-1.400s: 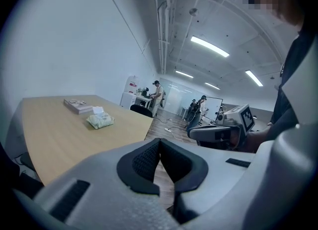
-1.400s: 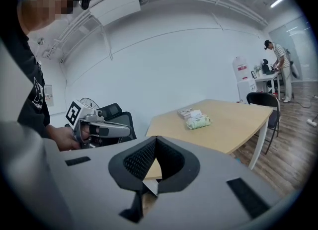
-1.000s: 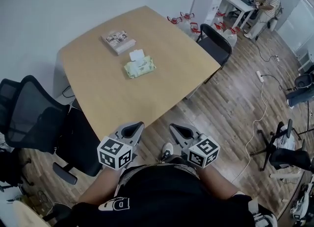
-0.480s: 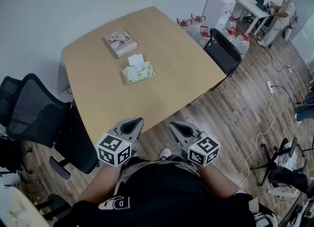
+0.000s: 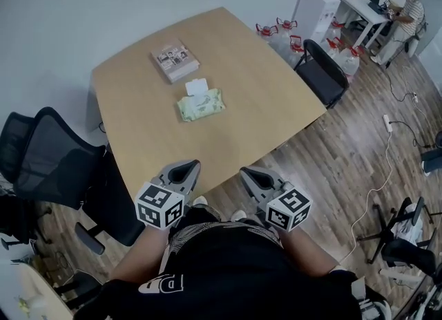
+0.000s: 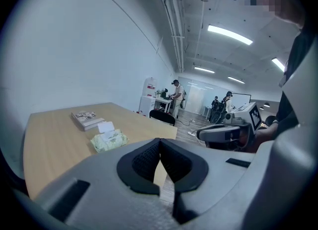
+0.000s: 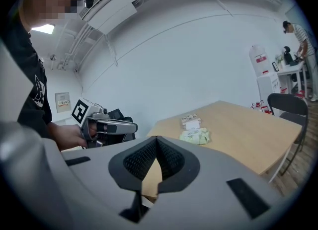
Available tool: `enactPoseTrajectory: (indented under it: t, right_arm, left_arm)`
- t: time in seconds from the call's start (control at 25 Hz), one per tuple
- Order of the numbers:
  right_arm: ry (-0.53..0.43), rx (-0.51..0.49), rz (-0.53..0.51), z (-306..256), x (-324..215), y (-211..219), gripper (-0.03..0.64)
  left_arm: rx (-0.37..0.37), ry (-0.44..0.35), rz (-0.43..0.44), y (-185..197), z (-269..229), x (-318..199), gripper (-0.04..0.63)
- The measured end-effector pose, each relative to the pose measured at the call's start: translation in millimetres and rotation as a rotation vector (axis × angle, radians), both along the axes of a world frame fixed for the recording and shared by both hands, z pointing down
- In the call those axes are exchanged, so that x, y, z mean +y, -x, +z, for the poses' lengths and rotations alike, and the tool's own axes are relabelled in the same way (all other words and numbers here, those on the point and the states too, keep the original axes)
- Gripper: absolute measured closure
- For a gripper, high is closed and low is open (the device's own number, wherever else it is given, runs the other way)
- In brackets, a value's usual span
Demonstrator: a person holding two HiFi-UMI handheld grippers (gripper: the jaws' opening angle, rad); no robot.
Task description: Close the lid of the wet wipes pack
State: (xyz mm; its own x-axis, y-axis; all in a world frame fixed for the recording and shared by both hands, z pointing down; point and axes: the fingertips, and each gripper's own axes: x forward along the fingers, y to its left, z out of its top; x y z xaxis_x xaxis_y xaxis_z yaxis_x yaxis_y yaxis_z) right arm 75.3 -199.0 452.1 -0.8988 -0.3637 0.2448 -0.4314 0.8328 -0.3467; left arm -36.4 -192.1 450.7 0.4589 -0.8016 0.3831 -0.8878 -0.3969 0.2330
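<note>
A pale wooden table [image 5: 138,132] fills the middle of an office, with a black mesh chair [image 5: 48,163] at its left corner and another dark chair [image 5: 323,70] at its right edge. I stand at the near edge, holding both tools close to my body and well apart from anything on the tabletop.

My left gripper [image 5: 183,169] has its jaws pressed together, pads meeting at the tips with nothing between them. My right gripper [image 5: 253,176] is the same: tips in contact and empty.

Toward the far side lies a thin book [image 5: 175,60]. Just nearer than it, out in the middle of the table, sits the wet wipes pack [image 5: 201,104], green and soft. Its long axis runs roughly across my view, the right end angled slightly away.

Its white lid [image 5: 196,87] is flipped open on the far side, toward the book, so the task has not begun.

The pack lies straight ahead, across a broad stretch of bare wood, a little left of the midline between my two tools. I judge the left gripper the nearer one. The flap will likely have to be brought back toward me to shut.
</note>
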Motion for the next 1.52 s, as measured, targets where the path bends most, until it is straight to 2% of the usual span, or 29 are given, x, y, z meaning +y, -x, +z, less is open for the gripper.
enactPoseTrajectory:
  t: [0.4, 0.8, 1.08, 1.36, 1.52]
  right_arm:
    - [0.021, 0.029, 0.089, 0.1, -31.4, 24.0, 0.614]
    - [0.022, 0.095, 0.056, 6.6, -46.1, 54.1, 0.614]
    - [0.049, 0.102, 0.077, 11.5, -56.9, 62.3, 0.614]
    - [0.12, 0.128, 0.084, 38.2, -52.4, 61.6, 0.614]
    - [0.137, 0.136, 0.087, 48.7, -56.1, 63.6, 0.614]
  left_arm:
    - [-0.025, -0.013, 0.053, 45.0, 1.4, -62.1, 0.578]
    - [-0.053, -0.005, 0.048, 91.2, 18.2, -119.2, 0.578]
    - [-0.08, -0.003, 0.028, 119.3, 27.8, -170.0, 0.578]
    - [-0.17, -0.028, 0.032, 139.6, 51.0, -222.5, 0.577]
    - [-0.203, 0.0, 0.024, 150.8, 72.5, -251.0, 0.577]
